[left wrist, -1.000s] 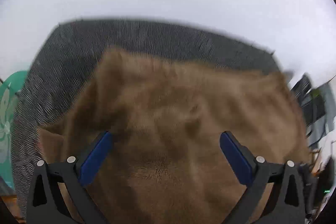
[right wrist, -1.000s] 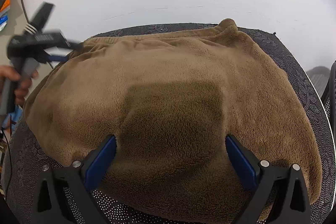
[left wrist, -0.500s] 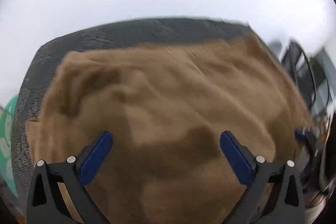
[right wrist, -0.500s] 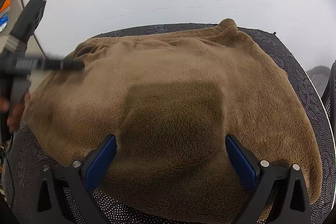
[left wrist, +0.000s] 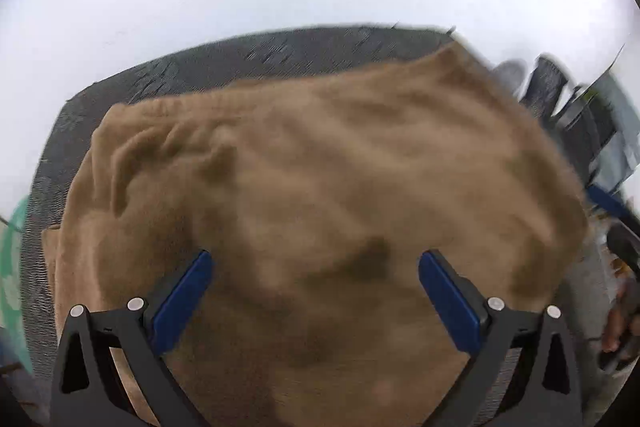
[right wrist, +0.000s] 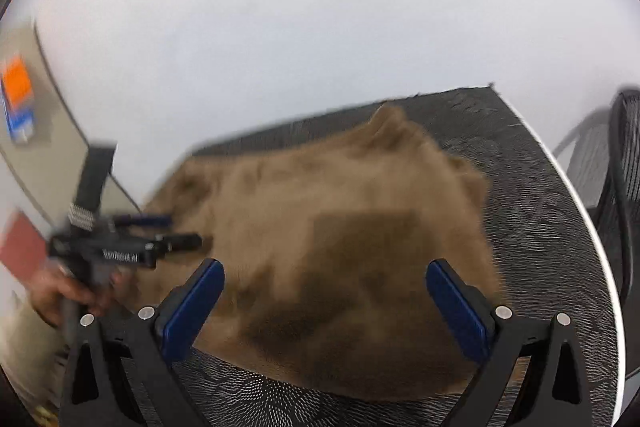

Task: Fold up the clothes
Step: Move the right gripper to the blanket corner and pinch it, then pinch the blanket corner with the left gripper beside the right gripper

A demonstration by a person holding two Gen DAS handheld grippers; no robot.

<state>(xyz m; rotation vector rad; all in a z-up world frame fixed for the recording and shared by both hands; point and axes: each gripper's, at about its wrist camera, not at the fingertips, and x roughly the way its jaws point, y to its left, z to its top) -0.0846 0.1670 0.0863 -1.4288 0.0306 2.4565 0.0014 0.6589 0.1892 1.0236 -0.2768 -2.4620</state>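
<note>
Brown fleece garment [left wrist: 320, 195] fills mid-frame on the dark patterned mat [right wrist: 532, 211], long axis left-right. Left gripper [left wrist: 312, 291] and right gripper [right wrist: 324, 303] both gape empty above it; bare mat lower right.

My left gripper [left wrist: 316, 291] and right gripper [right wrist: 324, 301] look alike: black skeletal frames with triangular cutouts and round silver screws, ending in flat blue pads [right wrist: 456, 309], while the left's black body, seen from the right, carries small blurred white lettering.
</note>
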